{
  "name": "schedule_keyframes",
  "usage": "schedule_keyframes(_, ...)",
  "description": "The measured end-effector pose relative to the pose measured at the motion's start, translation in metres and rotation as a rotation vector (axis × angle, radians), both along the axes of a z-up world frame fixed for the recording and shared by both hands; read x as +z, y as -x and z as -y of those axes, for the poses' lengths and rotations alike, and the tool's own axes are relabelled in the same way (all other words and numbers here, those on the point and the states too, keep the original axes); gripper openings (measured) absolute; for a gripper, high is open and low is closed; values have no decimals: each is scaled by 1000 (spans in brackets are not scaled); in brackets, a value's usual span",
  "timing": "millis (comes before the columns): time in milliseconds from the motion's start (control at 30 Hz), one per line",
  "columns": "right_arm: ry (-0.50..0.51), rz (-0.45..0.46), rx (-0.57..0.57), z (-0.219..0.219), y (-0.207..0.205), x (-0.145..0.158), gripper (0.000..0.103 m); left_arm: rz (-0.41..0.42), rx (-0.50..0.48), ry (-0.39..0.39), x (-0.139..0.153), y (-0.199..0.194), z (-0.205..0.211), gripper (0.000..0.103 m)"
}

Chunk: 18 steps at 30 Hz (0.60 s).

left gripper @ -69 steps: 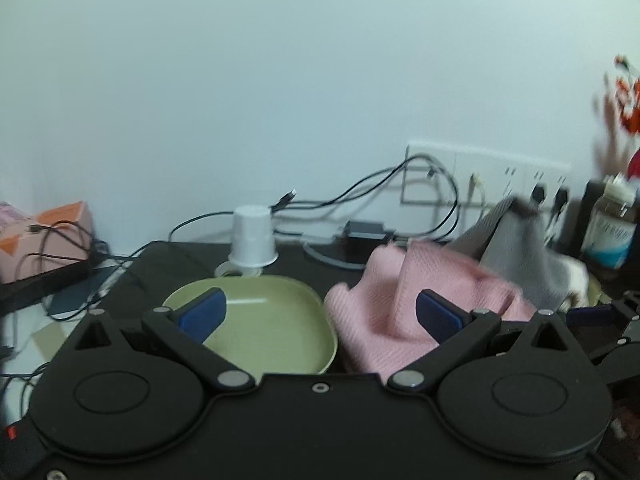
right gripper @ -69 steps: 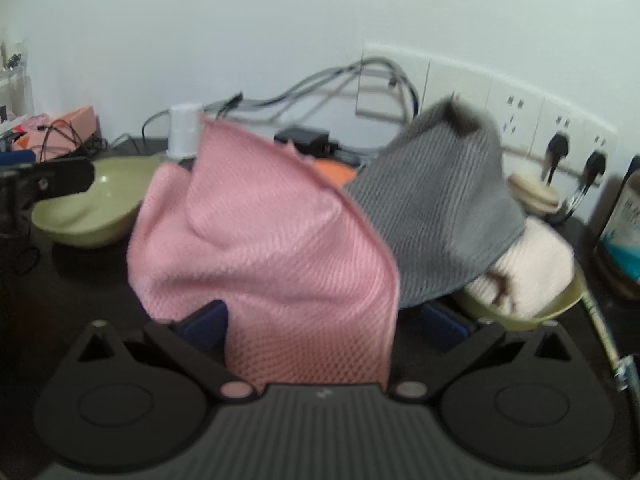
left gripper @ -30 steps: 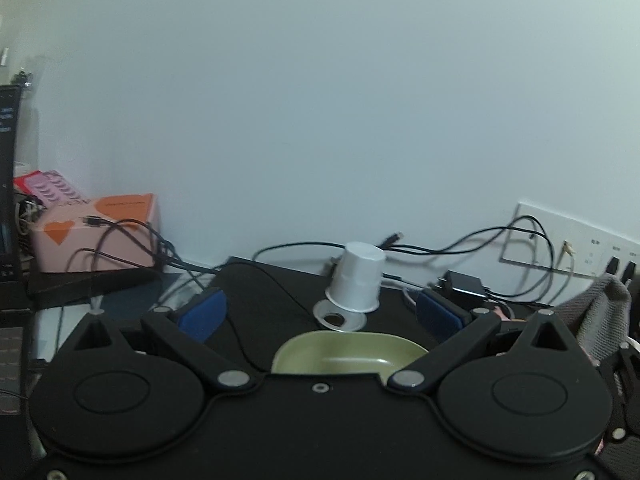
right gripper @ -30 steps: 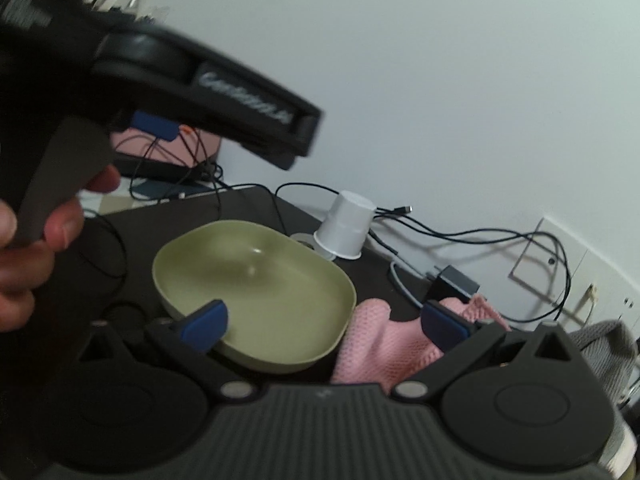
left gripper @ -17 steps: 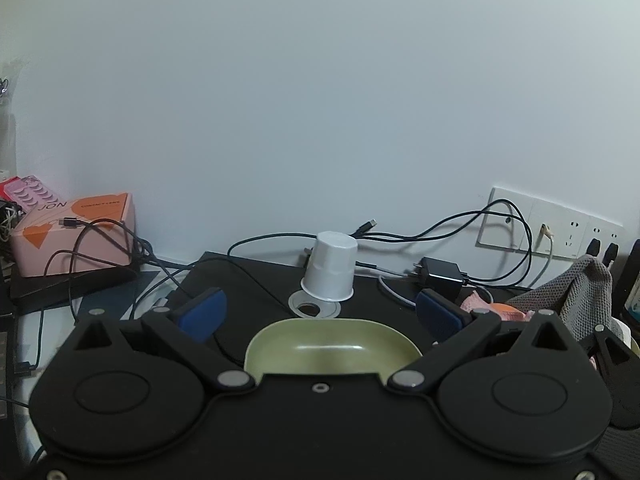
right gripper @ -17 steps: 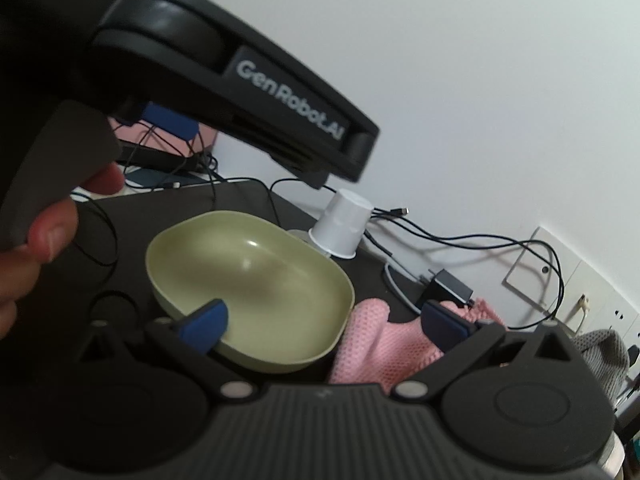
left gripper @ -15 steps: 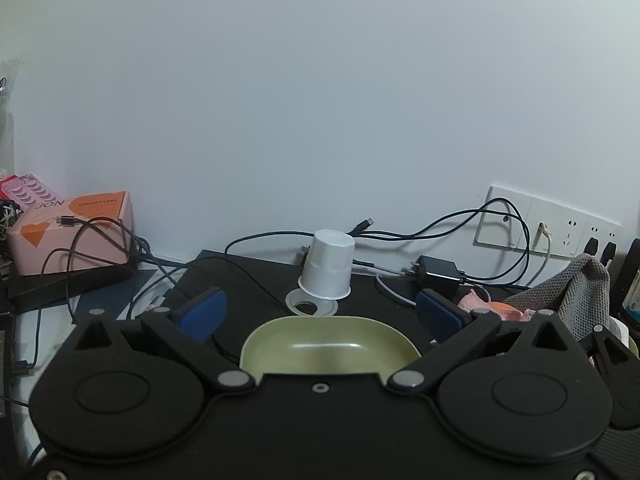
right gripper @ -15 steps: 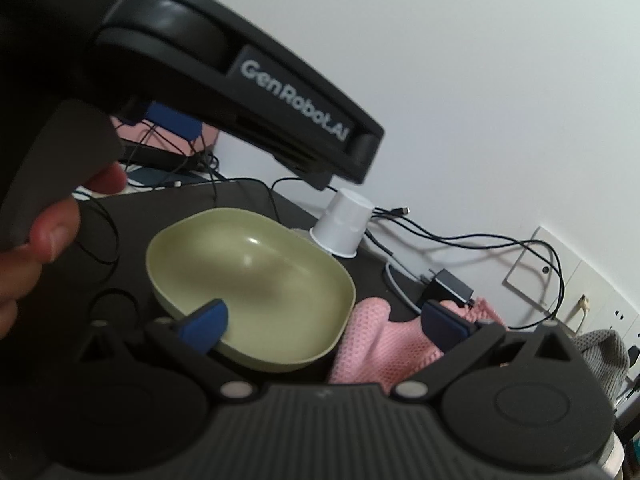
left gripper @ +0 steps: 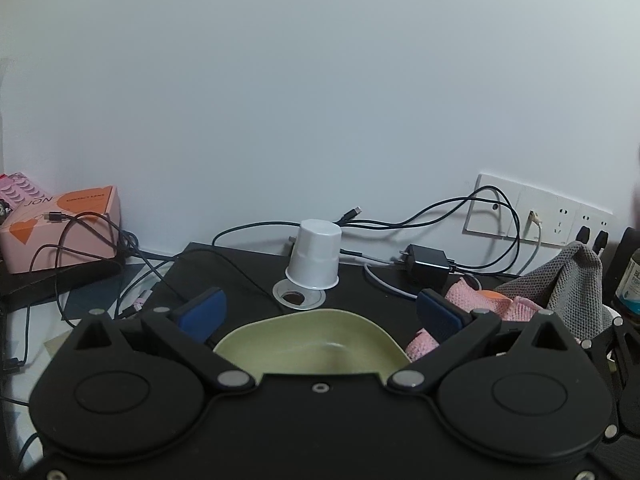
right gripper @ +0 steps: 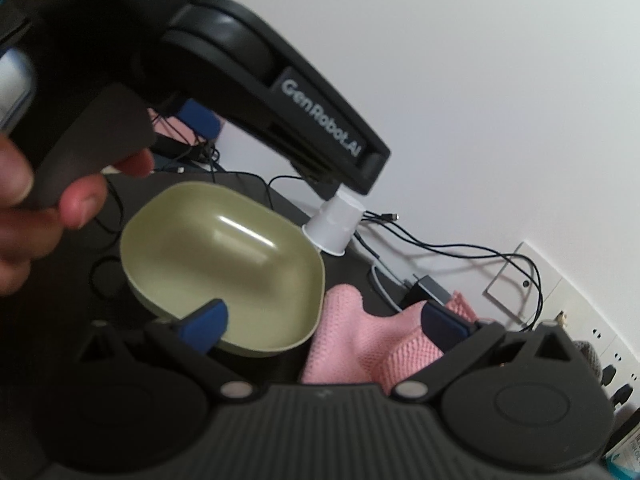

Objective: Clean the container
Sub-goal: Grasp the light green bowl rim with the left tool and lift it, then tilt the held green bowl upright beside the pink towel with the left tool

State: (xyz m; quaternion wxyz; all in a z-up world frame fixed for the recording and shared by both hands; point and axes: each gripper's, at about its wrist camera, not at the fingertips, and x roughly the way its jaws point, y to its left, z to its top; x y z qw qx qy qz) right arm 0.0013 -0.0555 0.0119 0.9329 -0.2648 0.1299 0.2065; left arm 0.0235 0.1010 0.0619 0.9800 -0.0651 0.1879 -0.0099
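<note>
Black tabletop (left gripper: 248, 276) against white wall: green container (right gripper: 224, 264) mid-surface looks dry, unwiped; pink cloth (right gripper: 360, 344) lies just beside it, ungripped; left tool (left gripper: 320, 312) and right tool (right gripper: 324, 324) both spread open, empty — wiping apparently not begun.

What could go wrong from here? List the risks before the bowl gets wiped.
1. The pink cloth lies loose between the open fingers of the right gripper, not gripped; a wipe now would probably miss it.
2. The green bowl sits free on the black tabletop, with the left gripper open above it; pushed unbraced, it may slide.
3. The upturned white paper cup and loose cables stand just behind; a sliding bowl could knock them.
</note>
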Motion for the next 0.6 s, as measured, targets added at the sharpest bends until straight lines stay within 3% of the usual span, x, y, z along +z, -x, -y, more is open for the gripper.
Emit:
schedule_keyframes(367, 63, 11, -22, 27, 8, -7, 102, -1, -27, -18, -2, 2, 7, 103)
schedule_keyframes(600, 47, -19, -44, 41, 5, -10, 102, -3, -37, -23, -2, 3, 10, 103)
